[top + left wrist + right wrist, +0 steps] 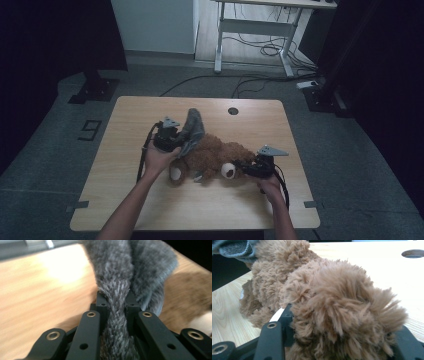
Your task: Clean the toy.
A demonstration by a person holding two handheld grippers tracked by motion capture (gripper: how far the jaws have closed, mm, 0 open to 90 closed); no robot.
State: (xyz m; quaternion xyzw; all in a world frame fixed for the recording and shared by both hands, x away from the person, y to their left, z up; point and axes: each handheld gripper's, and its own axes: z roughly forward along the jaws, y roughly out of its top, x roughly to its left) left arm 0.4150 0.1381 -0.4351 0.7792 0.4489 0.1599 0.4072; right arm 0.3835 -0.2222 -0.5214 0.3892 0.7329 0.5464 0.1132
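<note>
High view: wooden table (125, 150), grey floor (350, 150); left jaws pinch grey cloth (192, 127), right jaws grip plush toy (220, 157)

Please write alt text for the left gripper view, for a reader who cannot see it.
The left gripper is shut on a strip of grey fuzzy fabric, which rises between its two black jaws and spreads wider above them. A light wooden table lies behind, and blurred brown plush shows at the right.

A lab: marked grey floor (90, 129), trailing cables (260, 50), stand bases (94, 90).
</note>
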